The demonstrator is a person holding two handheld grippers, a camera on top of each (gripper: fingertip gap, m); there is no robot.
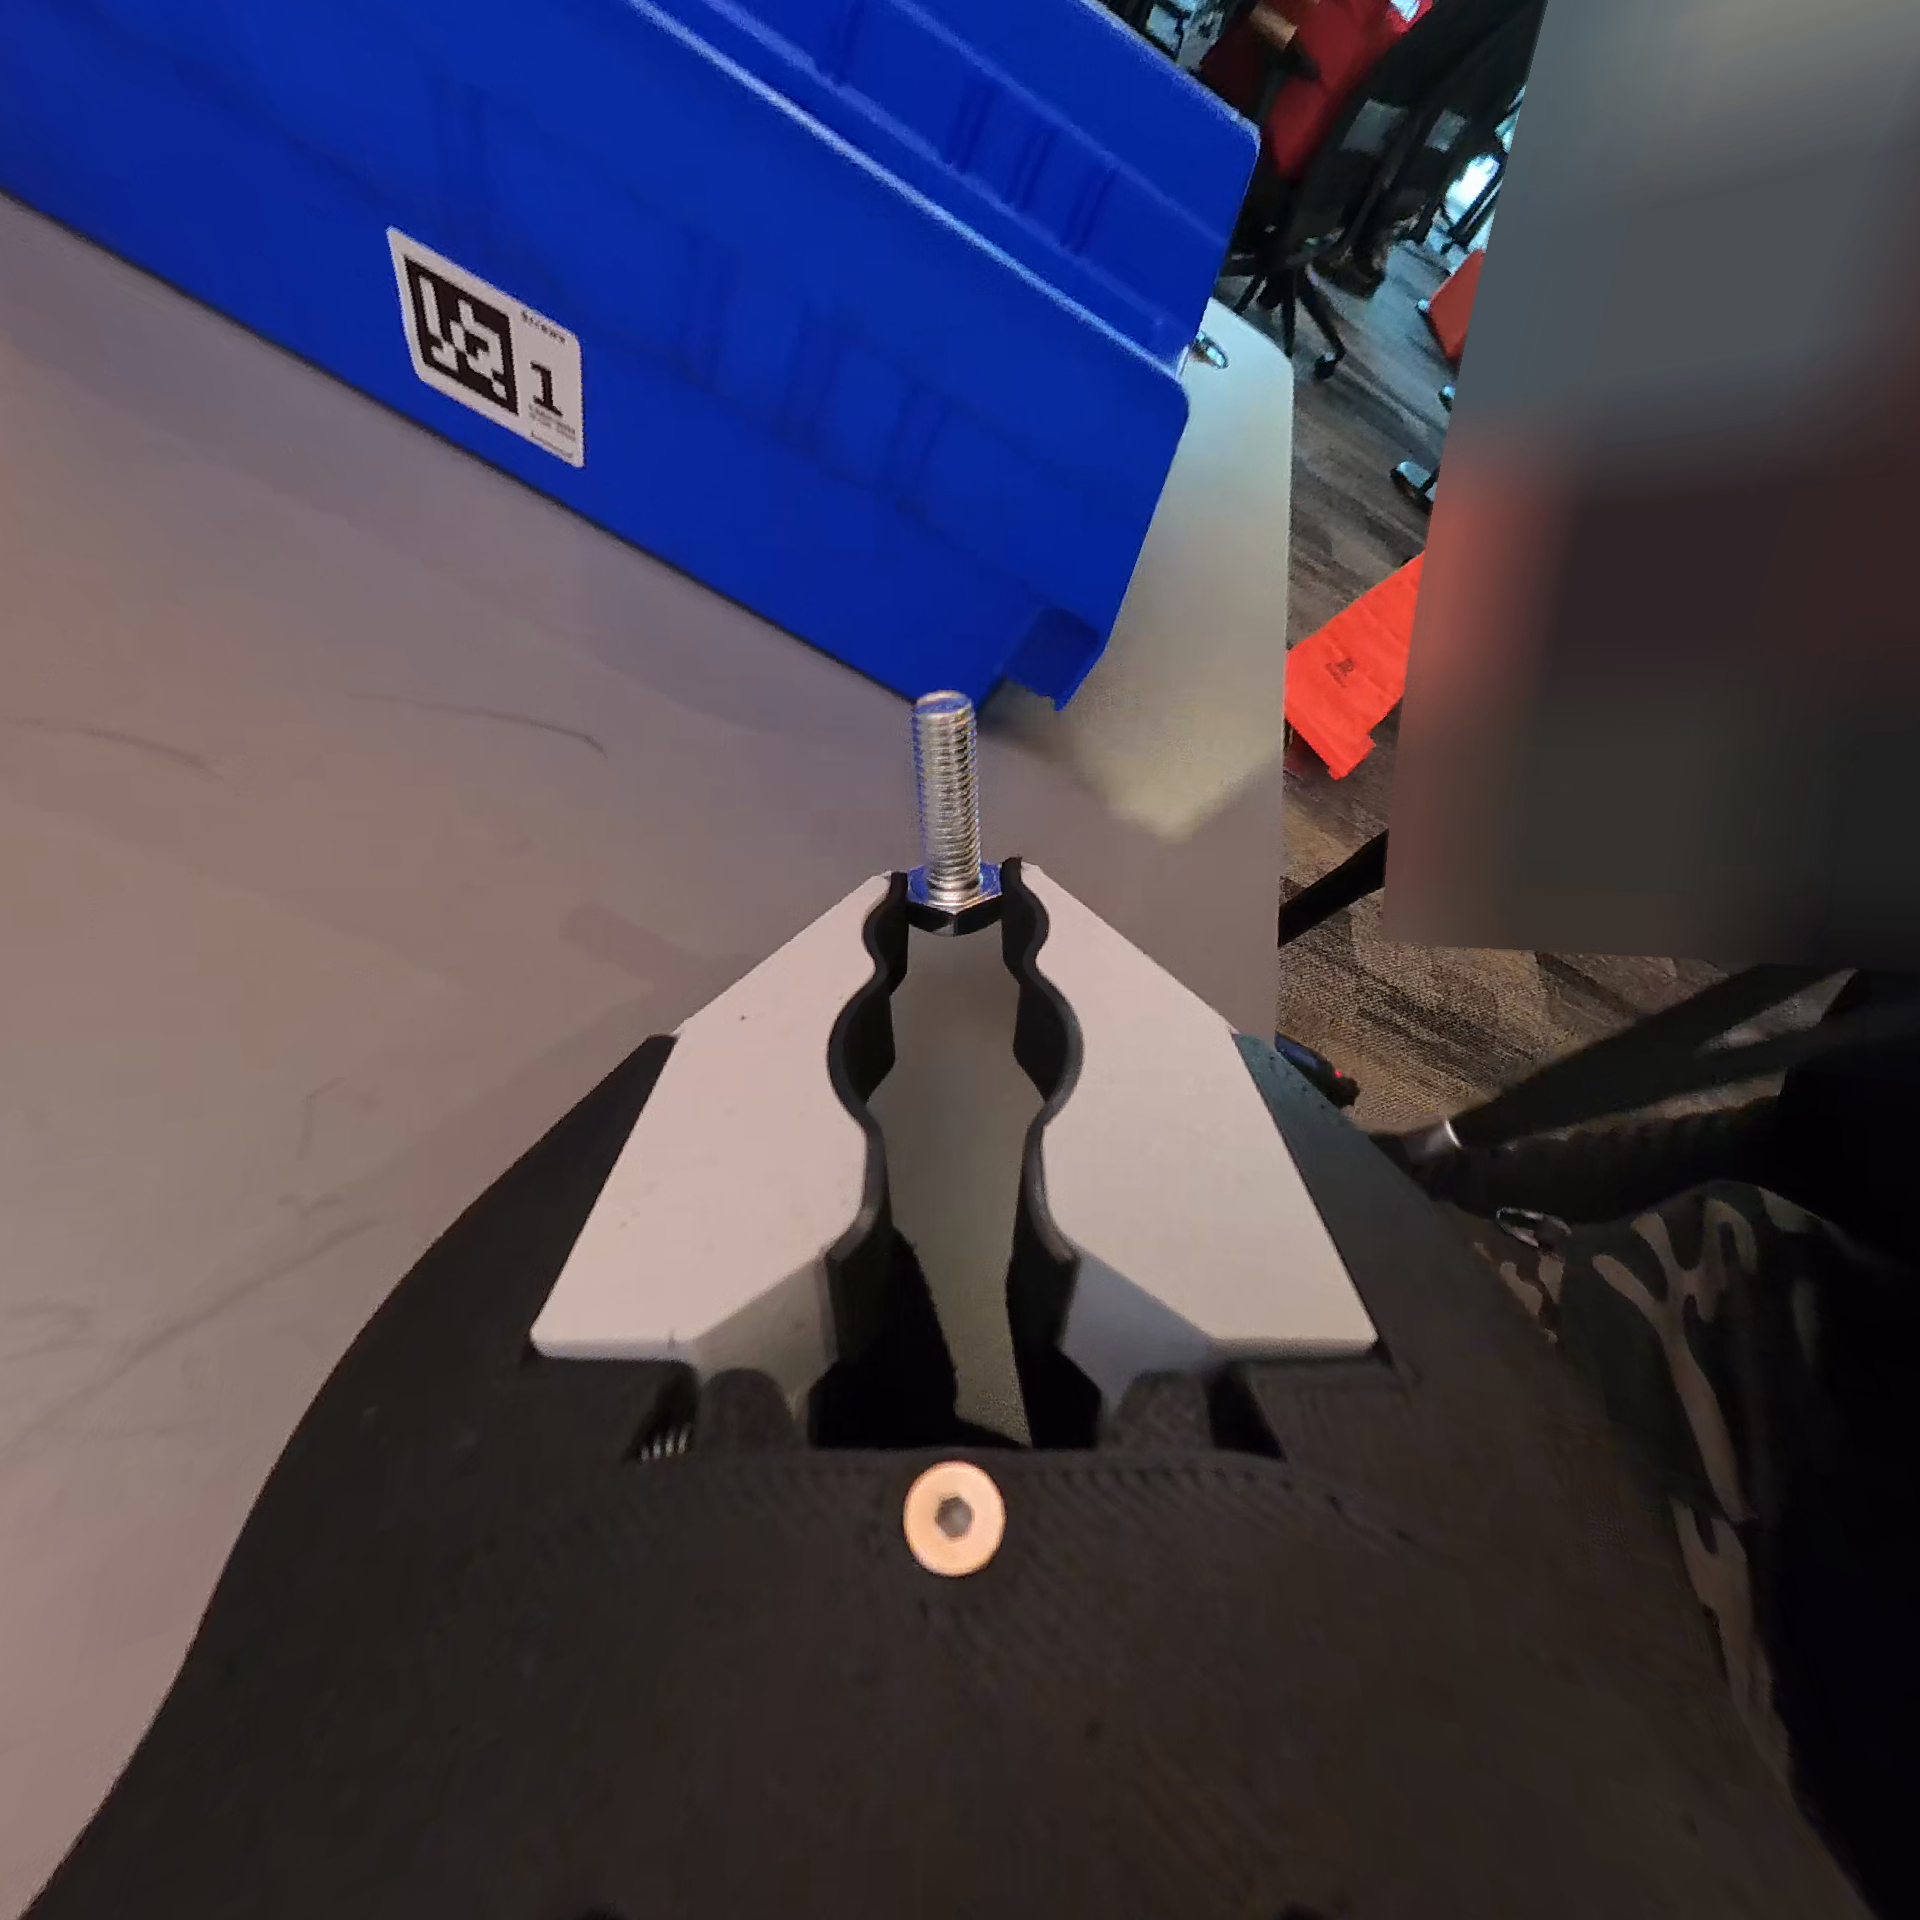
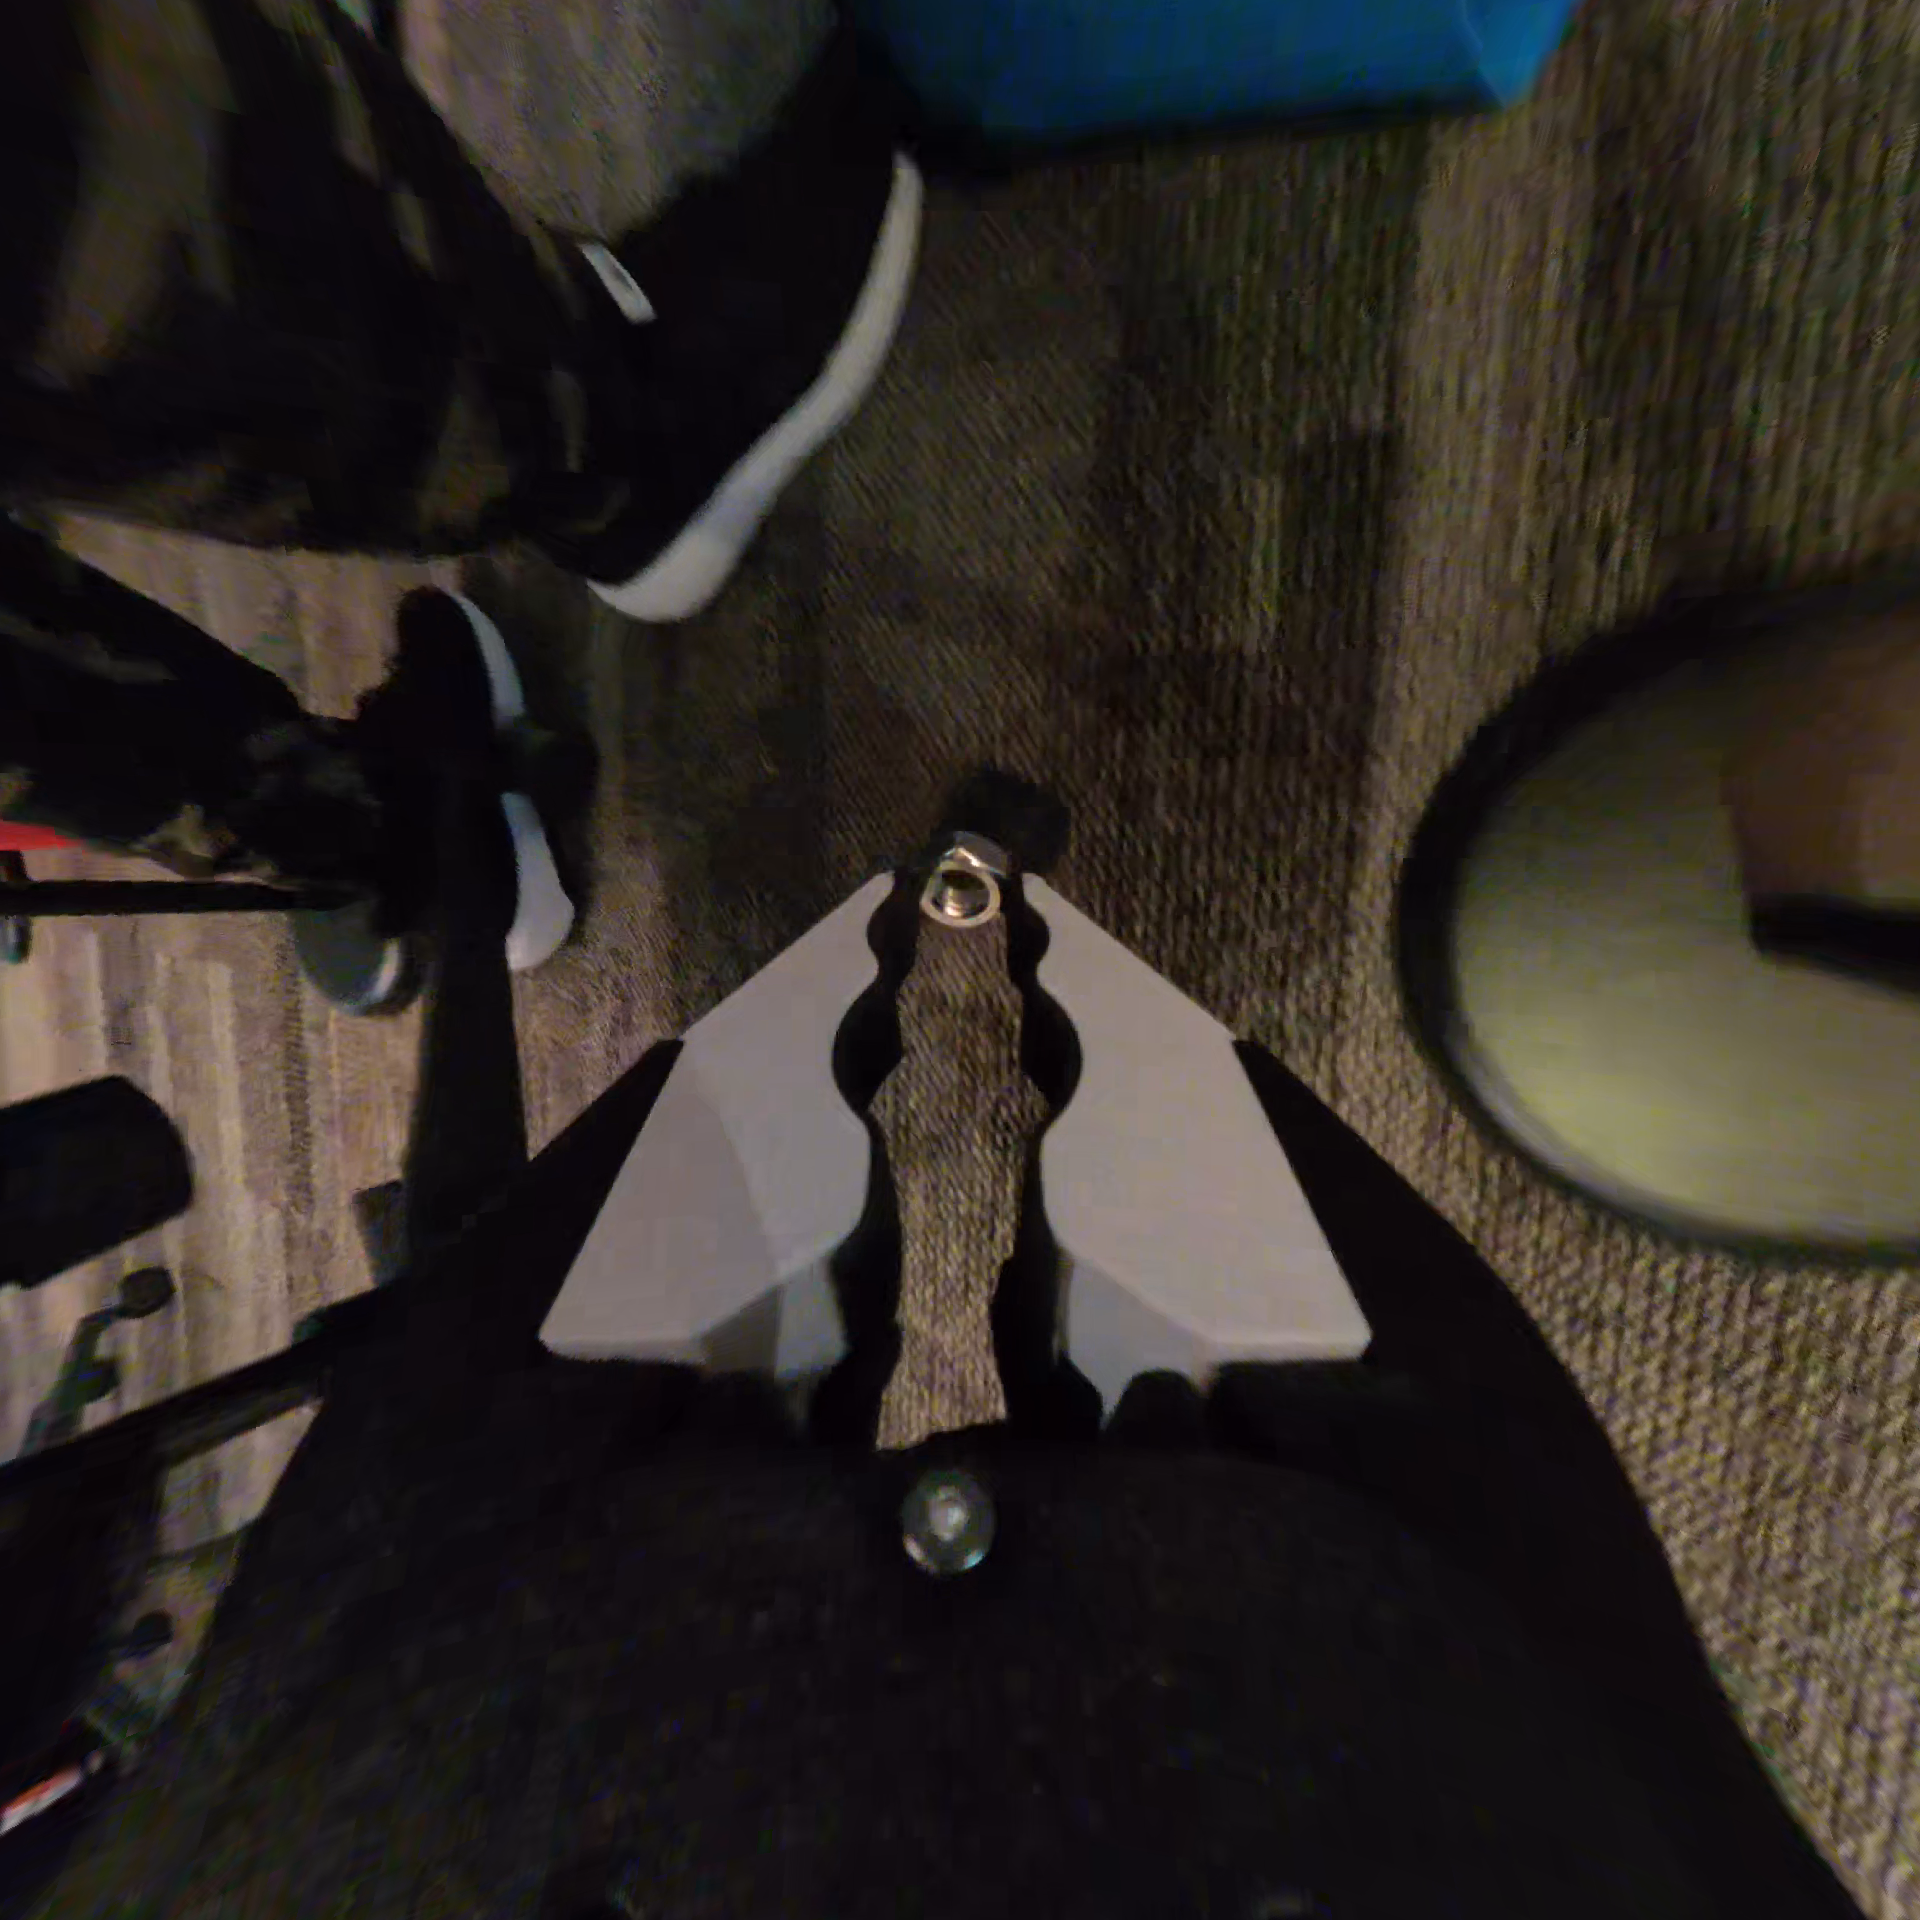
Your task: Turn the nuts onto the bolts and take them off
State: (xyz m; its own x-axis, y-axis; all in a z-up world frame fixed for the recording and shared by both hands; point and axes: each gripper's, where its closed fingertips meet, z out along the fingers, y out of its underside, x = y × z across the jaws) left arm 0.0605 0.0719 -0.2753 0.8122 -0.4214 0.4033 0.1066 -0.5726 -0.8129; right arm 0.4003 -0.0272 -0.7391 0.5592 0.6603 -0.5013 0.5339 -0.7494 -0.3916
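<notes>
While my left tool (image 1: 951,894) sits over the grey counter (image 1: 312,831), its tips are clamped on the hex head of a silver bolt (image 1: 943,800), w/ the threaded shank sticking straight out past the fingertips, away from the camera. Landmark = the blue bin (image 1: 727,312) on the counter: the bolt's free end lines up just short of the bin's near corner, apart from it as far as I can tell. A white sticker w/ a black square code (image 1: 483,348) is on the bin's side facing me, well left of the bolt. Past the counter edge, right of the bin, there's carpet, chair legs and something orange-red (image 1: 1351,665) on the floor. My right tool (image 2: 961,899) is pointed down at the brownish carpet (image 2: 1195,520), nowhere near the bin in its view, and is pinched on a small silver nut (image 2: 961,896) right at the tips, hole facing the camera. Pic is dim & blurry. Black shoes w/ white soles (image 2: 769,395) are on the carpet up-left of the nut; a round pale base (image 2: 1621,956) lies to its right.
</notes>
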